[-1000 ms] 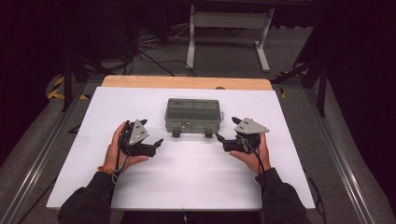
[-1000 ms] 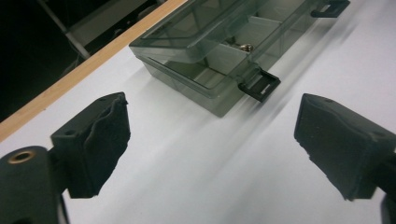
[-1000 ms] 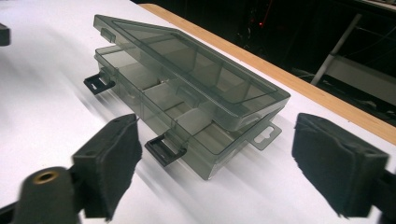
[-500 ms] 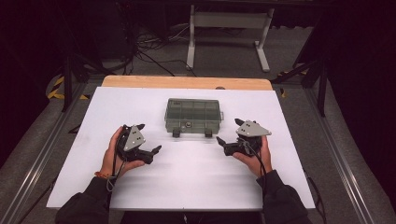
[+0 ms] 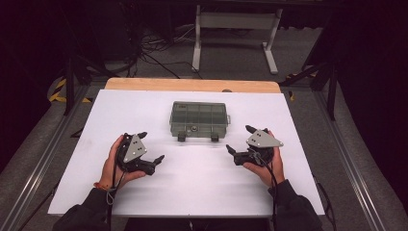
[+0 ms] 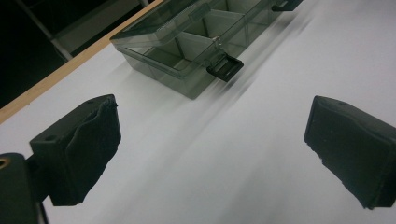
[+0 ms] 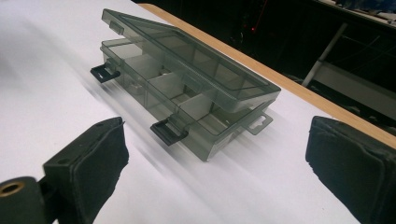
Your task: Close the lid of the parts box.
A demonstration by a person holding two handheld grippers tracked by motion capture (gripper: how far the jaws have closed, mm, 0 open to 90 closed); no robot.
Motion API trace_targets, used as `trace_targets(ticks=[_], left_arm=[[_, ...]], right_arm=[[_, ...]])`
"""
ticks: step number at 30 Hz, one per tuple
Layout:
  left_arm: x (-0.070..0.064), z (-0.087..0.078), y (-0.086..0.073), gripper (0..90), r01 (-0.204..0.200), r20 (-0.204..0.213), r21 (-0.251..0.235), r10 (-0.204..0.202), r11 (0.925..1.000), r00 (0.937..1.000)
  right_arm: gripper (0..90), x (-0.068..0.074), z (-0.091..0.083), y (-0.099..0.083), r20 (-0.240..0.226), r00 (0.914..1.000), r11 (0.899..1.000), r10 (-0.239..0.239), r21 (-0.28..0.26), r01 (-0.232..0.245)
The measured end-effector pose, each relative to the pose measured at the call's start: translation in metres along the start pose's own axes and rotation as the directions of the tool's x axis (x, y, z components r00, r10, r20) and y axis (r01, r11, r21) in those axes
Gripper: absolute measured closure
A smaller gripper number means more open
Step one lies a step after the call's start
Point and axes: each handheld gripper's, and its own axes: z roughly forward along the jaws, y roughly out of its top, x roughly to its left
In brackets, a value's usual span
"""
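A smoky clear compartment box (image 5: 198, 119) lies in the middle of the white table (image 5: 202, 187). Its two black latches (image 5: 182, 137) hang undone at the front. In the right gripper view the box (image 7: 187, 79) has its lid slightly ajar over empty-looking compartments. My left gripper (image 5: 152, 146) rests on the table to the box's front left, open and holding nothing. My right gripper (image 5: 239, 138) is at the front right, also open and holding nothing. Both point inward toward the box without touching it. In the left gripper view the box (image 6: 191, 42) lies ahead of the wide-apart jaws of the left gripper (image 6: 215, 130).
A wooden strip (image 5: 192, 85) runs along the table's far edge. Beyond it, on a dark floor, stand a white metal stand (image 5: 235, 29) and some cables. Metal rails (image 5: 43, 159) flank the table on both sides. Bare white surface lies around the box.
Both hands have drawn back a little from the box toward the table's near edge. The box has not moved.
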Motion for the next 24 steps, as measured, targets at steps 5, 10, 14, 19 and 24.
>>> trace_targets(ticks=[5, 10, 14, 19, 24], left_arm=[[-0.002, -0.006, -0.002, 4.3, -0.003, 0.002, -0.003, 0.003, 1.0, 1.0], [-0.005, -0.01, -0.005, 4.3, -0.003, 0.005, 0.0, 0.003, 1.0, 1.0], [-0.005, -0.012, -0.007, 4.3, -0.002, 0.009, -0.004, 0.002, 1.0, 1.0], [-0.005, -0.015, -0.009, 4.3, -0.005, 0.008, -0.003, 0.005, 1.0, 1.0], [-0.008, -0.019, -0.011, 4.2, -0.01, 0.012, -0.003, 0.01, 0.9999, 0.9999]], right_arm=[[6.2, 0.001, -0.005, -0.002, 0.005, 1.0, 1.0, -0.008, -0.004, 0.008], [6.6, 0.001, -0.011, -0.005, 0.008, 0.9999, 1.0, -0.012, -0.009, 0.012], [6.6, 0.002, -0.014, -0.006, 0.01, 0.9997, 1.0, -0.022, -0.01, 0.022], [6.6, 0.004, -0.017, -0.008, 0.011, 0.9996, 1.0, -0.025, -0.014, 0.025], [6.6, 0.007, -0.021, -0.01, 0.018, 0.999, 0.999, -0.041, -0.015, 0.041]])
